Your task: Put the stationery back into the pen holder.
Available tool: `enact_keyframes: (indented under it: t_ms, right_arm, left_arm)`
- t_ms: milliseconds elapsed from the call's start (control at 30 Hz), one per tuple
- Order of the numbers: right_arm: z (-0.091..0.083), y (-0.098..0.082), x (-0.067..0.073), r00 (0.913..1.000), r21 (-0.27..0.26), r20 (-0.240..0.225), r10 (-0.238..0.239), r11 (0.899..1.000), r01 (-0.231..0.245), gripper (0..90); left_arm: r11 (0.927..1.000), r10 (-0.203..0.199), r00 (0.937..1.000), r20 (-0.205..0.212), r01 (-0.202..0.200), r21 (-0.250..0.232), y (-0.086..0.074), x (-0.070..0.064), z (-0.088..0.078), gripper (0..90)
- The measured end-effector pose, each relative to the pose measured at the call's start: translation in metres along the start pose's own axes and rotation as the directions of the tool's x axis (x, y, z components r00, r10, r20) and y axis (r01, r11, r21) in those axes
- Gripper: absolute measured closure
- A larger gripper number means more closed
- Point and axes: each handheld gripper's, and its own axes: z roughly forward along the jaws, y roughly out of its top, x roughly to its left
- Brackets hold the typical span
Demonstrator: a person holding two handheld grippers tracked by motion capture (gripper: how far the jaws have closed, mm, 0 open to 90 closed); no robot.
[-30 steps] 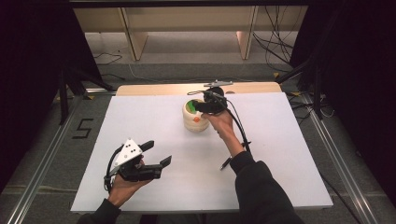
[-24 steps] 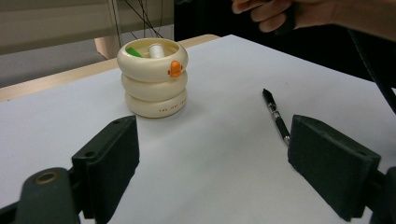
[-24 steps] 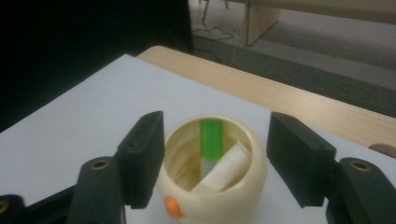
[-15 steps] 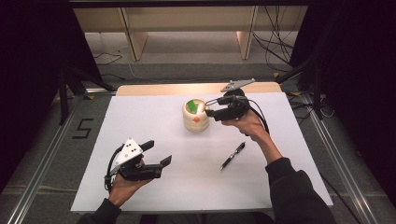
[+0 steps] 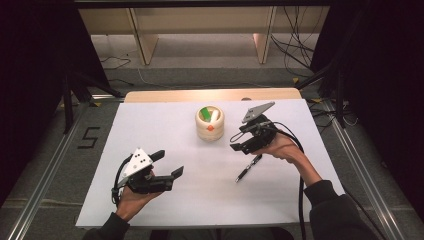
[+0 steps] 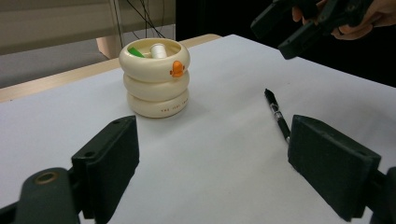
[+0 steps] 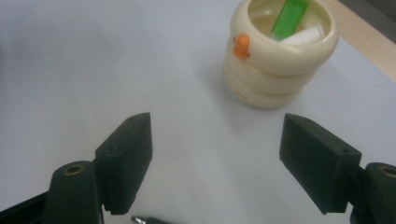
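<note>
Two grippers are over the white table (image 5: pixel 150 125). Since a second ago, the right gripper (image 5: pixel 244 142) has left the cream ringed holder (image 5: pixel 209 125) at the frame's upper centre and moved right and down; it now hangs just above the black pen (image 5: pixel 248 168), which lay hidden under the forearm before and shows bare right of centre. Its jaws have just been opening and stand spread with nothing between them. The holder keeps its place, a green marker (image 5: pixel 205 114) and a white stick (image 5: pixel 215 116) standing in it. The left gripper (image 5: pixel 167 165), lower left, has not shifted; its jaws gape wide and empty.
</note>
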Motion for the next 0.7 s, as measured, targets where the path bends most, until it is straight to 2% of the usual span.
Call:
enact_keyframes:
  t_ms: [133,333,600,667,700]
  right_arm:
    - [0.001,-0.010,0.002,0.9994,0.040,-0.018,-0.028,0.999,0.029,25.5]
    - [0.008,-0.019,0.001,0.9970,0.114,-0.034,-0.069,0.991,0.073,25.1]
    - [0.022,-0.028,0.000,0.9920,0.232,-0.065,-0.108,0.965,0.120,25.6]
    - [0.025,-0.030,-0.002,0.9890,0.248,-0.069,-0.131,0.958,0.144,25.7]
    - [0.025,-0.031,-0.003,0.9896,0.261,-0.068,-0.127,0.955,0.140,26.1]
  left_arm:
    - [1.0000,0.000,1.0000,0.003,0.000,0.003,0.000,0.000,0.000,16.0]
    - [1.0000,0.000,1.0000,0.005,0.000,0.007,0.000,0.000,0.002,16.0]
    - [1.0000,0.000,1.0000,0.003,0.000,0.008,0.000,0.000,0.001,16.0]
    - [1.0000,0.000,1.0000,0.003,0.000,0.006,0.000,0.000,0.001,16.0]
    - [1.0000,0.000,1.0000,0.004,0.000,0.007,0.000,0.000,0.001,16.0]
